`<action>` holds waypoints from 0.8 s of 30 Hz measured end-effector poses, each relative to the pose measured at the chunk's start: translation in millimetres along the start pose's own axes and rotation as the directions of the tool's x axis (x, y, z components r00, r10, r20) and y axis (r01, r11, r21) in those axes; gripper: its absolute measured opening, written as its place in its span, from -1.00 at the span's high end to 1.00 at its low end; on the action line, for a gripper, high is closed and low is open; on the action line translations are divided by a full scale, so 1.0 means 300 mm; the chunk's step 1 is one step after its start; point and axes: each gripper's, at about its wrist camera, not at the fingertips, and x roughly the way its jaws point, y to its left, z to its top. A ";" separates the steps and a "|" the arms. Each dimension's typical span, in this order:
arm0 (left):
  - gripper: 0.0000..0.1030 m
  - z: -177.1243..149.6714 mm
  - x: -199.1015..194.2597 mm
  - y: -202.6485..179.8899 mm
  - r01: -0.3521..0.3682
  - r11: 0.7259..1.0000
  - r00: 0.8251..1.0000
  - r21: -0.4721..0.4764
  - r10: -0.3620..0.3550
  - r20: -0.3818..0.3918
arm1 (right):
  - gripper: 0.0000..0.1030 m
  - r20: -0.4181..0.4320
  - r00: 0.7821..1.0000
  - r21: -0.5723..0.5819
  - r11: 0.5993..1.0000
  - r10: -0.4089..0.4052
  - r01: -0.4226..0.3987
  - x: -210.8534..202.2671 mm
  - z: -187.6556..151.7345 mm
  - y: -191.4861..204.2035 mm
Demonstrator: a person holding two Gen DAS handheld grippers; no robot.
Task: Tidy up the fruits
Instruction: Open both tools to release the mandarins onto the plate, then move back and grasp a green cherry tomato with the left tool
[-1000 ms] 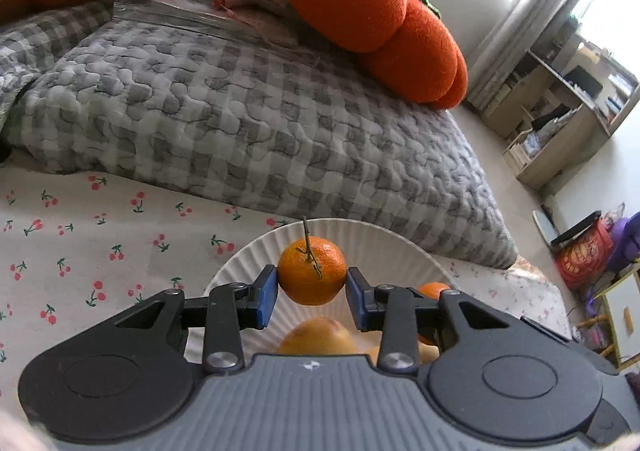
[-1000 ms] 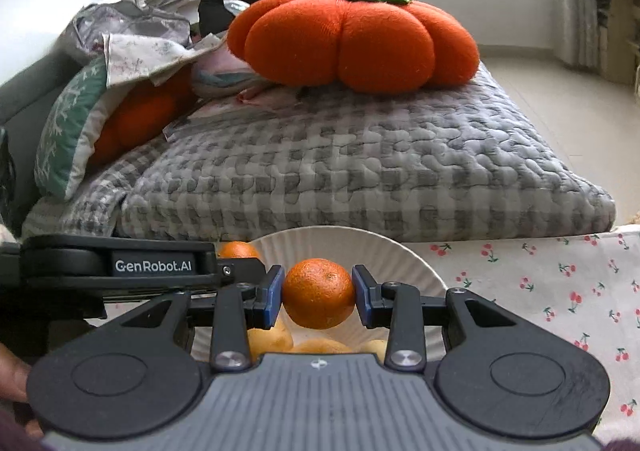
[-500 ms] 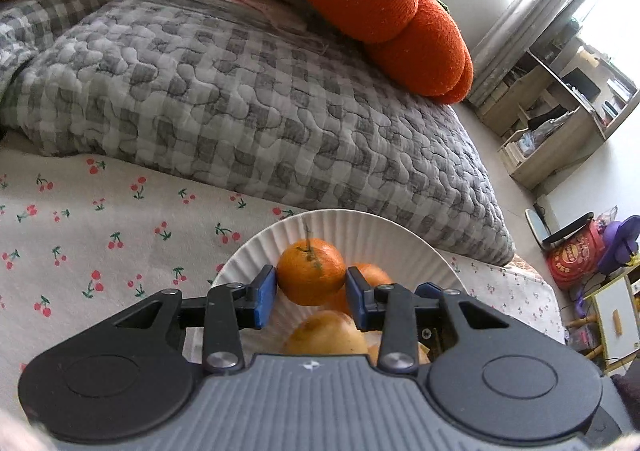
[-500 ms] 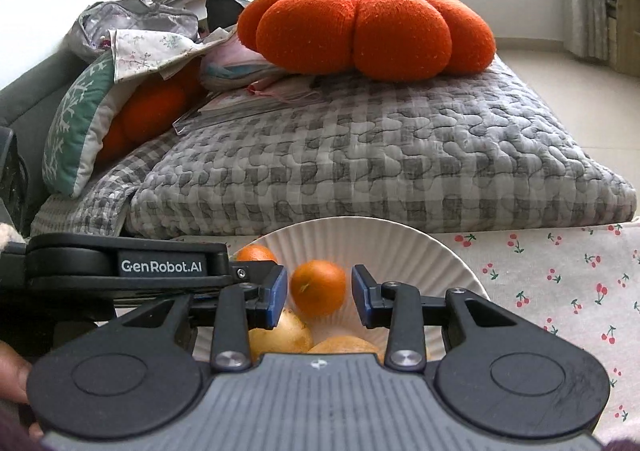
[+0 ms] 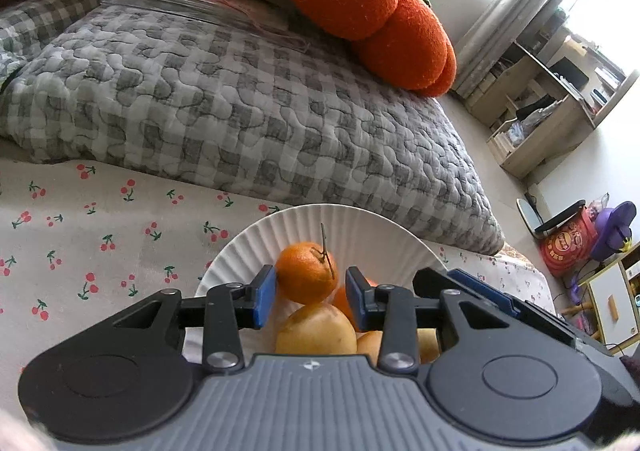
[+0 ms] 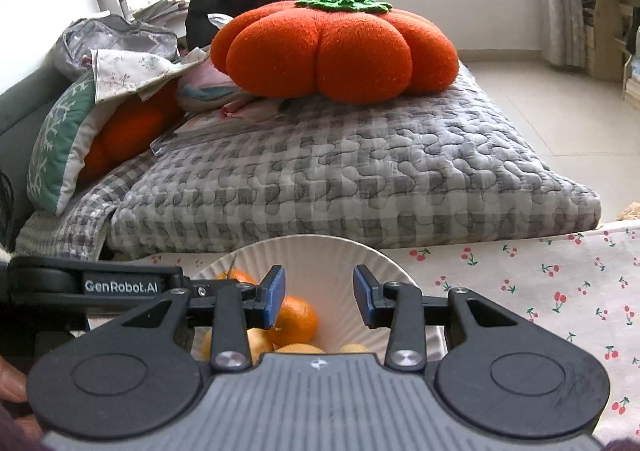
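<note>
A white ribbed plate (image 5: 360,227) on the cherry-print cloth holds several oranges and yellow fruits. My left gripper (image 5: 310,293) is open just above it. A stemmed mandarin (image 5: 306,271) lies between the pads, free of both, on top of a yellow fruit (image 5: 316,329). In the right wrist view my right gripper (image 6: 319,297) is open and empty over the same plate (image 6: 320,251). A mandarin (image 6: 296,319) lies in the plate below its left pad. The left gripper (image 6: 120,285) shows at the left there.
A grey quilted cushion (image 6: 340,179) lies right behind the plate, with an orange pumpkin pillow (image 6: 336,51) on it. The cherry-print cloth (image 5: 100,235) spreads to the left and right. Shelves and floor clutter (image 5: 560,99) stand far right.
Both grippers opened and released their mandarins into the plate. The right one's mandarin dropped down and left; the left one's settled onto the pile.
</note>
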 end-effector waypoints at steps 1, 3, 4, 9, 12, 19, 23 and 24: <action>0.37 0.000 -0.003 0.001 -0.007 1.000 1.000 0.000 0.007 0.005 | 0.31 -0.002 1.000 -0.009 1.000 -0.005 0.005 -0.001 -0.004 0.004; 0.37 0.002 -0.010 0.003 -0.030 1.000 0.999 0.002 0.030 0.015 | 0.31 -0.007 1.000 -0.018 1.000 -0.008 0.008 -0.008 -0.009 0.007; 0.37 0.003 -0.017 0.001 -0.053 0.999 0.998 0.008 0.053 0.024 | 0.31 -0.008 1.000 -0.025 1.000 -0.009 0.009 -0.013 -0.012 0.010; 0.33 0.005 -0.058 -0.005 -0.148 0.988 0.988 0.044 0.146 0.044 | 0.31 0.022 0.999 -0.114 0.993 -0.033 0.035 -0.077 -0.033 0.053; 0.32 -0.003 -0.097 -0.002 -0.145 0.989 0.988 0.042 0.143 0.051 | 0.31 0.029 0.999 -0.156 0.987 -0.028 0.032 -0.124 -0.044 0.074; 0.20 -0.025 -0.226 -0.025 -0.171 0.983 0.985 0.069 0.168 0.045 | 0.31 0.028 0.999 -0.204 0.978 -0.026 0.032 -0.222 -0.083 0.087; 0.10 -0.052 -0.314 -0.037 -0.206 0.972 0.977 0.112 0.199 0.071 | 0.31 0.019 1.000 -0.207 0.978 -0.003 0.007 -0.259 -0.114 0.100; 0.08 -0.065 -0.331 -0.037 -0.223 0.966 0.974 0.132 0.214 0.078 | 0.31 0.020 1.000 -0.216 0.976 0.001 0.003 -0.266 -0.121 0.107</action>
